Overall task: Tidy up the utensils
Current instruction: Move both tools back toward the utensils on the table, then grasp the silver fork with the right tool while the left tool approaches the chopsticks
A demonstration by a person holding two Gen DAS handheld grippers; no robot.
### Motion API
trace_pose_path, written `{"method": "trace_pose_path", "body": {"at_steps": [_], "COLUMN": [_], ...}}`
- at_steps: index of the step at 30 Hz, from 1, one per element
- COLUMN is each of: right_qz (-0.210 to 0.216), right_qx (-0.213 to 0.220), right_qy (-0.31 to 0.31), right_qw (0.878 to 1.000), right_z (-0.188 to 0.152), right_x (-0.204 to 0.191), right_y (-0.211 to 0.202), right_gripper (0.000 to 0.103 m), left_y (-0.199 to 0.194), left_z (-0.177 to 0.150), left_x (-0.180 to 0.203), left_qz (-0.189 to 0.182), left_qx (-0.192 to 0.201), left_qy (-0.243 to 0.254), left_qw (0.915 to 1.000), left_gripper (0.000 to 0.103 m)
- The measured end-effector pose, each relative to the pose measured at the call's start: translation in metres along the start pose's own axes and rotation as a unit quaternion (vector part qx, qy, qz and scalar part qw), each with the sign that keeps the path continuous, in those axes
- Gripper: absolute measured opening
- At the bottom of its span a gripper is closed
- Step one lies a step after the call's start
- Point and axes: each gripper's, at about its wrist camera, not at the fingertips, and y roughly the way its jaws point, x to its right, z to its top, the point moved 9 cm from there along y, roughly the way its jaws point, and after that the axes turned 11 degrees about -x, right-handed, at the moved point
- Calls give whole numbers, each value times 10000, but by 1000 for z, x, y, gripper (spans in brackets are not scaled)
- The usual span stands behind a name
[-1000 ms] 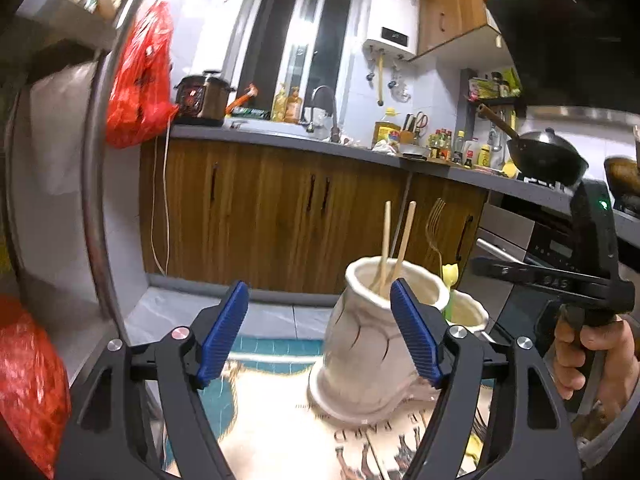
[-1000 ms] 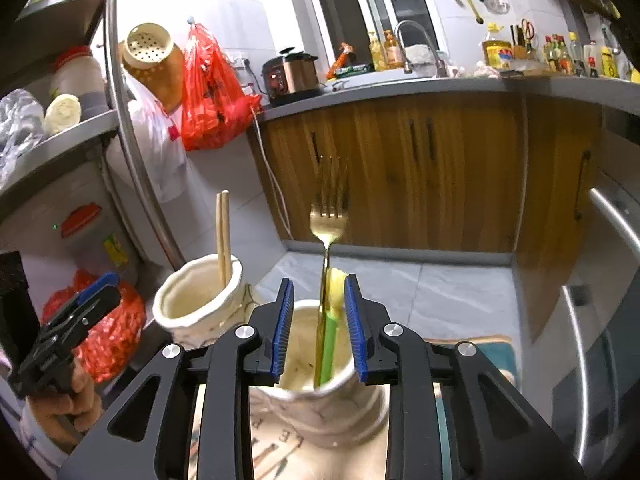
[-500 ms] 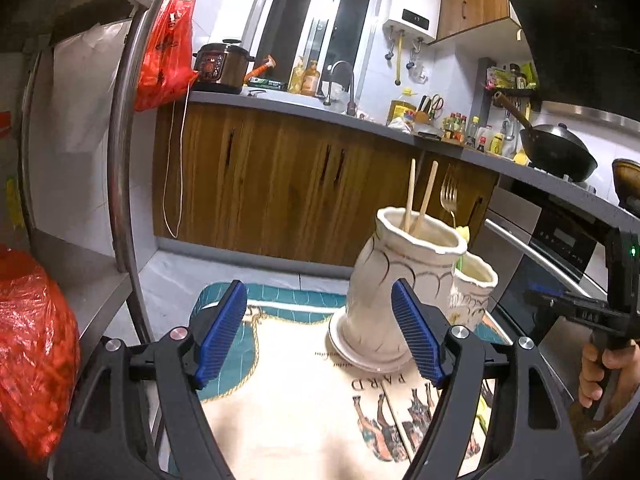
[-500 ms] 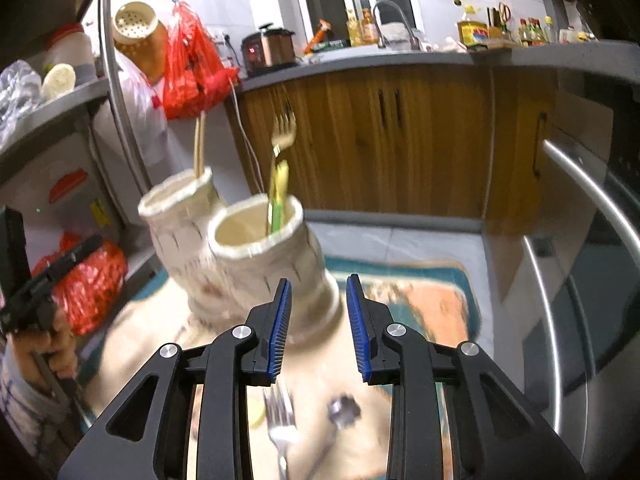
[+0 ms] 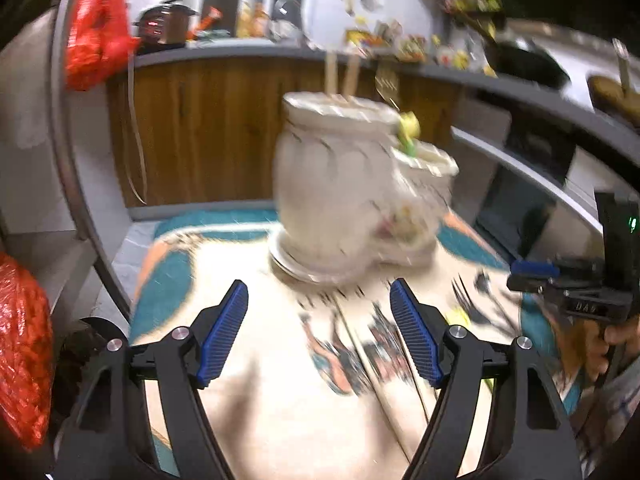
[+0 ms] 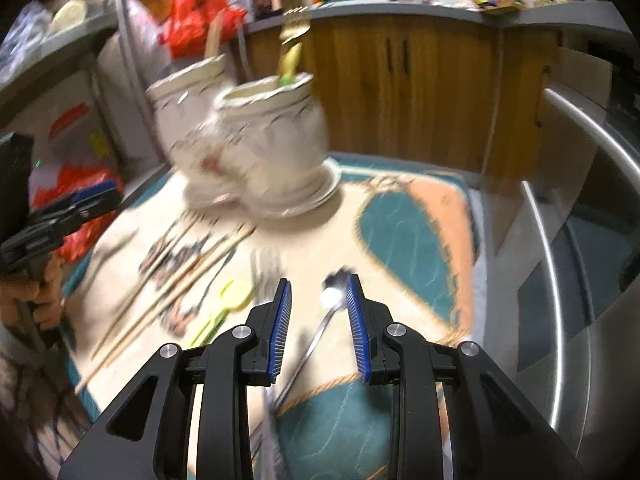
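Two cream ceramic holders stand on the patterned cloth. The taller holder [image 5: 332, 184] [image 6: 180, 120] holds wooden chopsticks [image 5: 340, 74]. The shorter holder [image 6: 276, 136] [image 5: 424, 196] holds a gold fork [image 6: 294, 28] and a yellow-green utensil [image 6: 290, 62]. Loose on the cloth lie chopsticks [image 6: 168, 292], a fork [image 6: 266, 268], a yellow-green spoon [image 6: 228, 304] and a metal spoon [image 6: 320, 320]. My left gripper [image 5: 320, 320] is open and empty, in front of the tall holder. My right gripper [image 6: 318, 312] is open over the metal spoon's bowl.
The cloth [image 6: 400, 224] covers a small table. A metal rack with red bags [image 5: 24, 352] stands at the left. Wooden cabinets [image 6: 400, 80] and a steel oven front [image 6: 580, 240] lie behind and to the right. Both views are motion-blurred.
Both grippers pulled back and tilted down from the holders. The right gripper let go of the gold fork in the shorter holder, opened wider and now hangs over the loose metal spoon.
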Motion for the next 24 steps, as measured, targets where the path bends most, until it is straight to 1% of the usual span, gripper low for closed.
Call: {"method": "trace_pose_path", "body": {"at_steps": [1,3,4,6,10,12,13,15,16,17,18,19,22,24], "right_qz": [63,116,106,130,68,81,35,15,46,52,41,37,79,96], "right_qx": [-80,-218,-267,-374,-576,-635,-680,-678,-684,-683,-683,-687,-745,-934], "right_qy": [-76,-194,-242,-358,-519,-549,-558,-596,-605,-626,-647,-657,-651,-727], "right_qw": [9999,9995,9993,9986,9970,9964,9961,9959,9958,9957,9956,9955,9951,9929], "right_z": [-4,-11,-15,-21,-30,-31,-33,-32,-32,-33,-32,-32,-30,-28], "right_x": [-6,-14,-16,-23,-29,-30,-30,-30,-31,-32,-33,-33,-33,-33], "right_y": [2,5,7,10,17,19,21,22,21,22,22,22,23,25], "right_gripper": [30,30,30,30,30,26,20,17,8,7,6,6,6,7], "left_y": [4,12,16,23,35,39,41,45,47,48,49,50,51,52], "left_z": [-4,-12,-16,-21,-33,-37,-39,-43,-44,-45,-46,-46,-47,-47], "left_x": [6,13,16,19,20,23,25,29,31,32,33,33,36,38], "left_qz": [-28,-69,-68,-19,-19,-22,-29,-27,-7,4,14,54,128,150], "left_qx": [-122,-336,-433,-612,-941,-1055,-1106,-1196,-1238,-1287,-1330,-1336,-1360,-1395], "left_qy": [87,195,254,340,398,459,505,611,660,693,710,738,831,879], "left_qw": [9999,9992,9987,9975,9948,9934,9926,9909,9901,9893,9886,9883,9871,9862], "left_gripper": [67,64,61,58,55,54,53,52,46,43,38,37,35,34]}}
